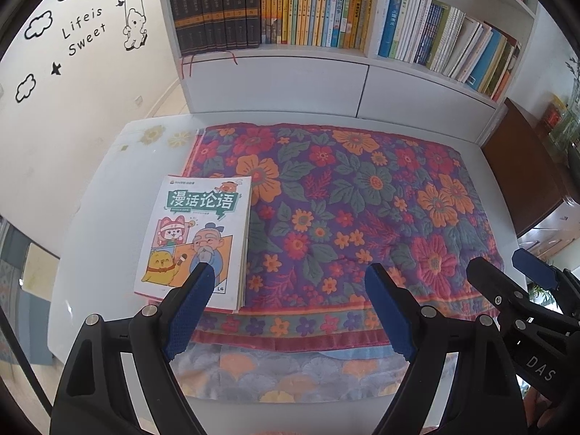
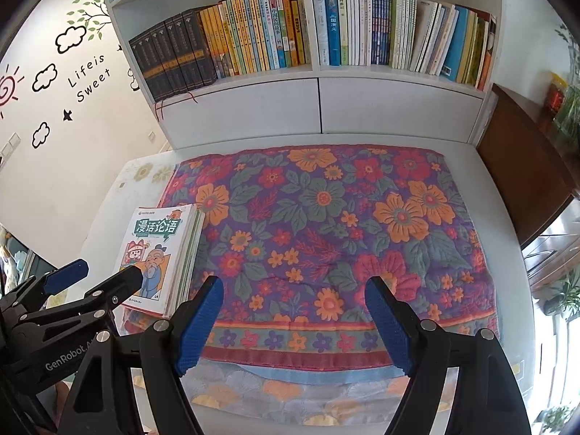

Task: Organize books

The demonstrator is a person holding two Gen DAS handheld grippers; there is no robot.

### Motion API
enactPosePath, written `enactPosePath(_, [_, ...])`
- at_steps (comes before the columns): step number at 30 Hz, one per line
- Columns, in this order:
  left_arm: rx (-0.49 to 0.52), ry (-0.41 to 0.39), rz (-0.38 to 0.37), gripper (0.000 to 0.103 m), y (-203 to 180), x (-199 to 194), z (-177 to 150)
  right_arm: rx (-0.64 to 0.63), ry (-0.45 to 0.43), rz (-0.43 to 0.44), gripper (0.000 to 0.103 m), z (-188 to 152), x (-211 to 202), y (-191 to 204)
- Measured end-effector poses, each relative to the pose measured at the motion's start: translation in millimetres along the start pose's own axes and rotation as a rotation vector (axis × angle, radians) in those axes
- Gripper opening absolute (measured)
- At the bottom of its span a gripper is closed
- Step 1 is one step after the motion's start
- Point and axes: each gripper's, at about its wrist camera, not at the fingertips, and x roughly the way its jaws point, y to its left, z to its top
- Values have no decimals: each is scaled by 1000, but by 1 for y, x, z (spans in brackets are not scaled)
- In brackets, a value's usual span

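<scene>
A stack of thin cartoon-cover books (image 1: 195,232) lies at the left edge of the flowered cloth (image 1: 348,199) on the white table; the right wrist view shows the same stack of books (image 2: 159,250). My left gripper (image 1: 290,272) hovers open above the cloth, its left fingertip over the stack's near right corner, nothing between the pads. My right gripper (image 2: 291,284) is open over the cloth's near middle, empty. Each gripper appears in the other's view: the right gripper (image 1: 504,261) at the right, the left gripper (image 2: 105,272) at the left, over the stack.
A white bookcase (image 2: 315,72) full of upright books stands at the table's far edge, with shut drawers beneath. A decorated wall (image 1: 72,72) is to the left and a dark wooden cabinet (image 2: 525,166) to the right. A second patterned cloth (image 2: 297,395) hangs at the near edge.
</scene>
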Motion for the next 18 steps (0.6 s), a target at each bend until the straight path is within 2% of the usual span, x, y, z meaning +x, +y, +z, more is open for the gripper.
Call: enactPosePath(18, [18, 15, 7, 84, -1, 2, -2, 29, 26, -22, 79, -4, 0, -7])
